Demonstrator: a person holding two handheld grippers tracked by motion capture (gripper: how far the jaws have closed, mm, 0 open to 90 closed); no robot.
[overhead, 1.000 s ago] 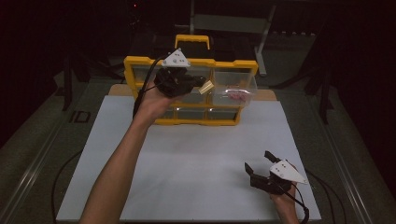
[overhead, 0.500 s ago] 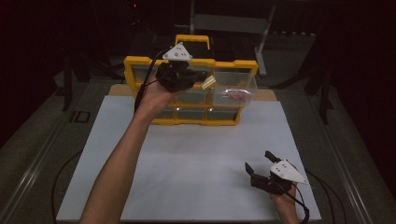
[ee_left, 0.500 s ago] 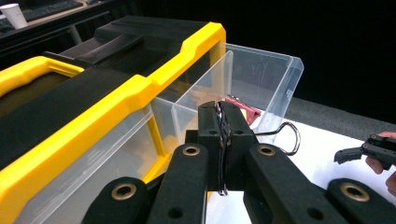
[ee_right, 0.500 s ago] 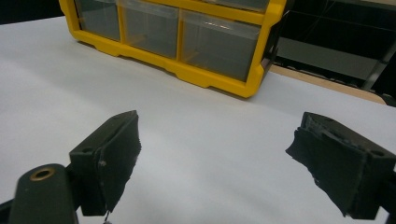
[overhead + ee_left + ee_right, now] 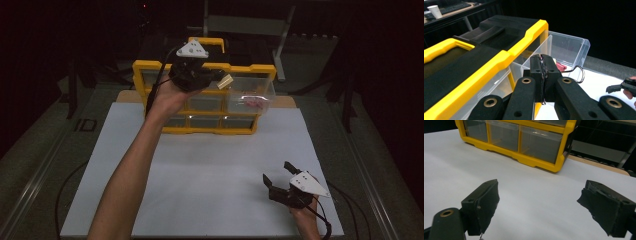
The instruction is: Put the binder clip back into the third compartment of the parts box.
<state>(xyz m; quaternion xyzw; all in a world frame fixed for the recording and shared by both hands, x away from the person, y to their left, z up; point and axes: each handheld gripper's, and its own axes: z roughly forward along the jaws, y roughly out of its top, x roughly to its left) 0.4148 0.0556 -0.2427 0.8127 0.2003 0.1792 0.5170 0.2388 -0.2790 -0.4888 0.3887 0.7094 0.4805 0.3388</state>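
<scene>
A yellow and black drawer organiser [image 5: 204, 130] stands at the back of a white sheet [image 5: 210, 170]. Its upper right clear drawer [image 5: 265, 87] is pulled out, with small red pieces [image 5: 252, 102] inside. My left gripper [image 5: 220, 80] hovers at the organiser's top edge beside that drawer, shut on a small tan piece [image 5: 225, 81]. In the left gripper view the jaws [image 5: 543, 62] are pressed together above the open drawer [image 5: 574, 47]; a wire loop [image 5: 580, 73] and a red piece [image 5: 561, 66] show just past them. My right gripper [image 5: 276, 172] rests open near the front right, with nothing between its fingers [image 5: 486, 202].
The organiser's lower drawers [image 5: 541, 142] are pushed in. A tan board edge [image 5: 596, 163] sticks out beyond the sheet at the back right. A black carry handle tops the organiser [image 5: 491, 32]. Dark surroundings and a metal frame [image 5: 245, 22] lie behind.
My left gripper has lifted slightly and drawn back along the organiser's top with the tan piece still in it. The right gripper has stayed put.
</scene>
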